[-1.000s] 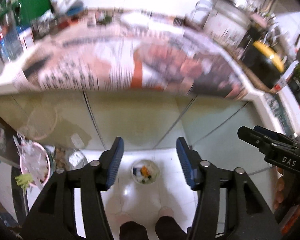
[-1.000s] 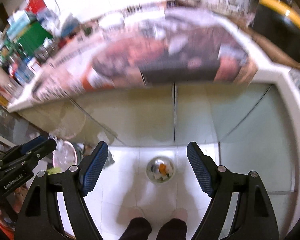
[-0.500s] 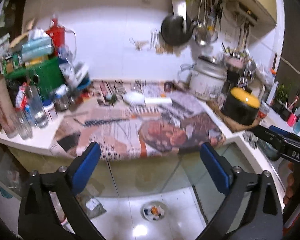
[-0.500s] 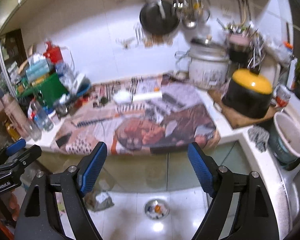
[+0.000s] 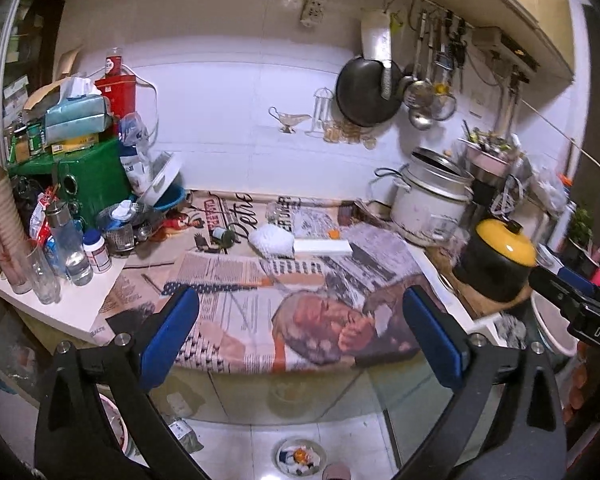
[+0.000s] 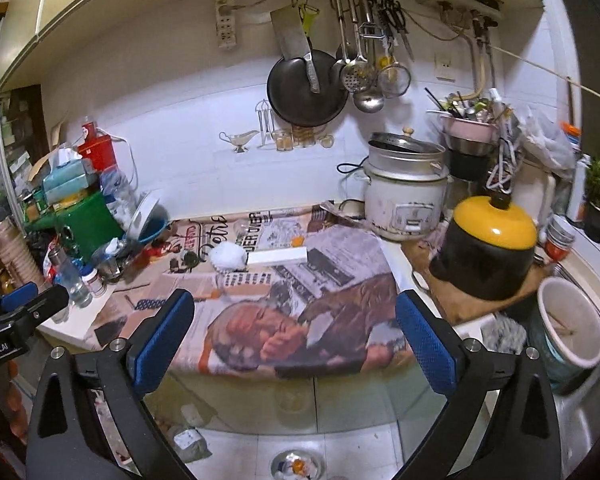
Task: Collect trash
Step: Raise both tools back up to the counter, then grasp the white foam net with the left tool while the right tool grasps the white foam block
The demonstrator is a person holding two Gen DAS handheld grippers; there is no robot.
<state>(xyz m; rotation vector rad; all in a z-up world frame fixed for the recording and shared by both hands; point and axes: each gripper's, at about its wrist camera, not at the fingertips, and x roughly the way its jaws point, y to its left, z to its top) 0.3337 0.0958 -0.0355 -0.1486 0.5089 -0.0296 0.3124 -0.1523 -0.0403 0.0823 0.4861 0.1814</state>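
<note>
Both claws spread wide, nothing in them: left gripper [image 5: 300,334], right gripper [image 6: 294,330]. Trash sits mid-counter on the newspaper [image 5: 284,292]: crumpled white wad [image 5: 271,241] touching a long white box [image 5: 322,246]. Wad looks light and soft, so pinch its bulk. Box looks stiff, probably empty; grip across the narrow sides. Small bottle [image 5: 221,236] sits just left. Rice cooker [image 6: 404,192] and yellow-lidded pot [image 6: 486,246] crowd your right.
</note>
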